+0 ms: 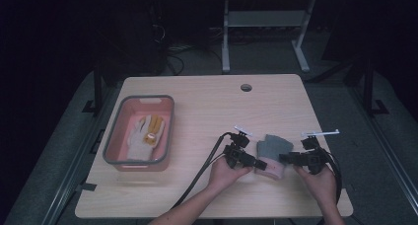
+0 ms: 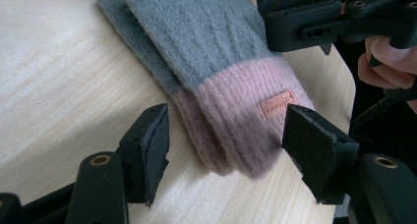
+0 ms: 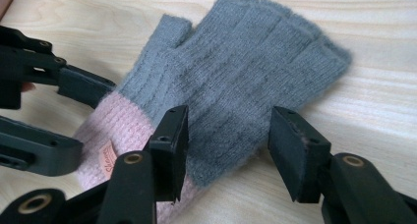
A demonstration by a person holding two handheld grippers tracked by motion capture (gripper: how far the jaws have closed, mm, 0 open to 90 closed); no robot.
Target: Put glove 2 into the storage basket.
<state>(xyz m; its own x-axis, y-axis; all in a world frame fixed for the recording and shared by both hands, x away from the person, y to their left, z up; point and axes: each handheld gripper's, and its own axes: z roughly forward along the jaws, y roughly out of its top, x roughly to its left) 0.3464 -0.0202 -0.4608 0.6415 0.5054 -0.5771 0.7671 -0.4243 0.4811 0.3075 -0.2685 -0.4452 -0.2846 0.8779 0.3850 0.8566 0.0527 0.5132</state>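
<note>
While the grey knitted glove (image 1: pixel 270 155) with its pink cuff (image 2: pixel 236 121) lies flat on the wooden table (image 1: pixel 197 111), close to the near edge and well to the right of the pink bin (image 1: pixel 139 132), it is being approached from both sides and has not yet been gripped. In the left gripper view a second layer of knit is seen under the top one, so a pair stacked together may be lying there, though this cannot be told for certain. A small orange label (image 2: pixel 276 104) is sewn on the cuff. The left gripper (image 2: pixel 223 150) is held at the cuff end, its jaws spread wide on either side of the pink band without closing on it. The right gripper (image 3: pixel 227 150) is set over the grey palm part beside the cuff, its jaws likewise parted, with one pad resting just above the knit. The step in hand is judged to be the positioning for a grasp. For the next move both pairs of jaws would need to be lowered and closed on the fabric, so that the glove can be lifted and carried left to the bin, where a pale glove (image 1: pixel 144 133) with yellow parts already lies.
</note>
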